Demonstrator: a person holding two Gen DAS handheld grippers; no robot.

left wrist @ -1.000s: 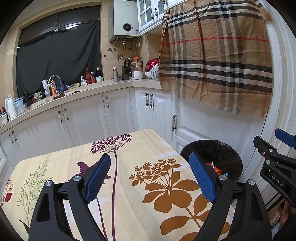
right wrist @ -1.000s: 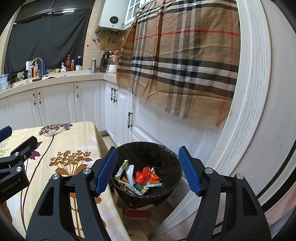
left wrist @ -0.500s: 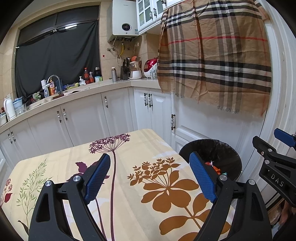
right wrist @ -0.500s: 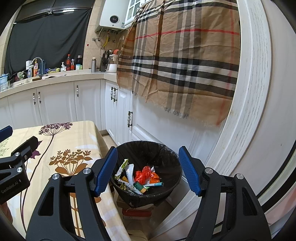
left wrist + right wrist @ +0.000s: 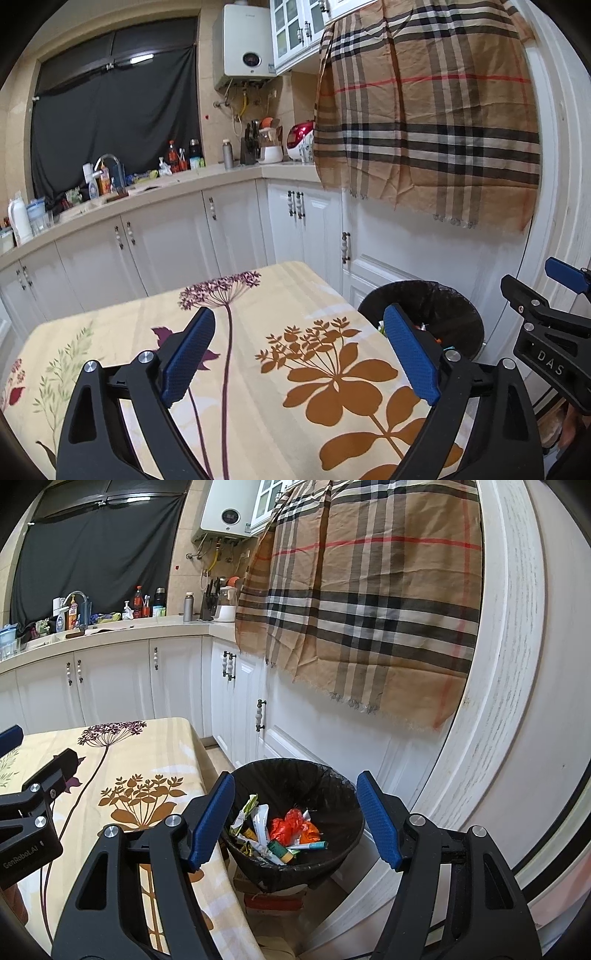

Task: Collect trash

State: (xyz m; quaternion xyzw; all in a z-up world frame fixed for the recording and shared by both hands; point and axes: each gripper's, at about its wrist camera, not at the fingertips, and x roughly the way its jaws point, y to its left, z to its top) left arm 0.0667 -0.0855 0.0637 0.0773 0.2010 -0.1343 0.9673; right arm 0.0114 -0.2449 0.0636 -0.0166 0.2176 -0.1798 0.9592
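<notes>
1. Since the earlier frame, only the left gripper (image 5: 299, 354) changed: its jaws are opening wider, empty, over the tablecloth (image 5: 258, 369).
2. Right gripper (image 5: 295, 819) stands half open, holding nothing.
3. Trash (image 5: 280, 827) lies in the black bin (image 5: 332, 790), lower centre of the right view.

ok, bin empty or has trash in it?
Has trash. The bin is partly filled: wrappers and orange plastic lie on its bottom, liner walls still showing.
</notes>
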